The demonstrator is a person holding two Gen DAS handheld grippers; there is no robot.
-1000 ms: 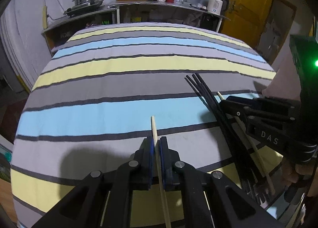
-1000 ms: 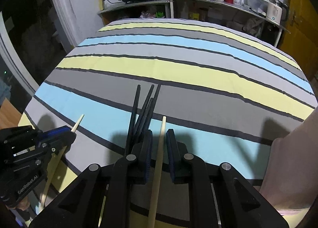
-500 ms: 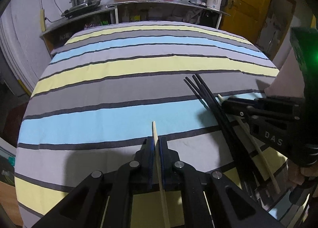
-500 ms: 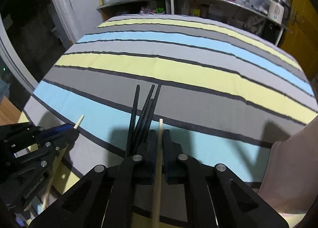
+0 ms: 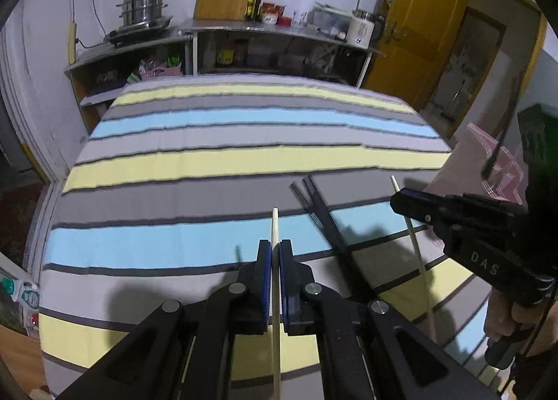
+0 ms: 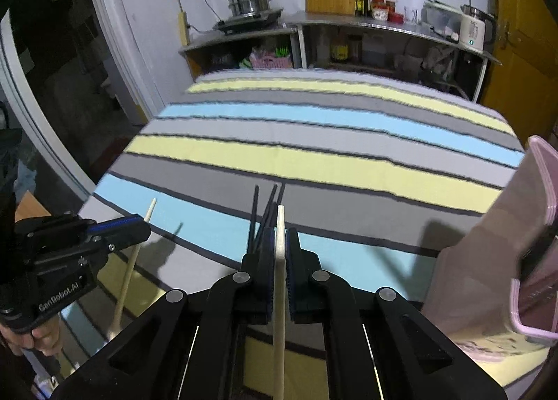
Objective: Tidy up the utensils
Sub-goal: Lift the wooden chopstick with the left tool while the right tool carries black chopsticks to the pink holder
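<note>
My left gripper [image 5: 275, 250] is shut on a pale wooden chopstick [image 5: 275, 281] and holds it above the striped tablecloth [image 5: 209, 163]. My right gripper [image 6: 281, 238] is shut on a second pale wooden chopstick [image 6: 279, 281], also lifted off the cloth. A bundle of black chopsticks [image 5: 329, 225] lies on the cloth between the two grippers; it also shows in the right wrist view [image 6: 262, 211]. The right gripper shows in the left wrist view [image 5: 415, 199], and the left gripper in the right wrist view [image 6: 139, 225].
A pink plastic holder [image 6: 495, 260] stands at the table's right edge, close to my right gripper. A kitchen counter [image 5: 272, 28] with a steamer pot [image 5: 144, 11], bottles and a kettle runs behind the table. A yellow door [image 5: 429, 20] is at the far right.
Both grippers have closed tightly on their wooden chopsticks and lifted them off the cloth. Both views have tilted up. The black chopsticks have stayed on the table.
</note>
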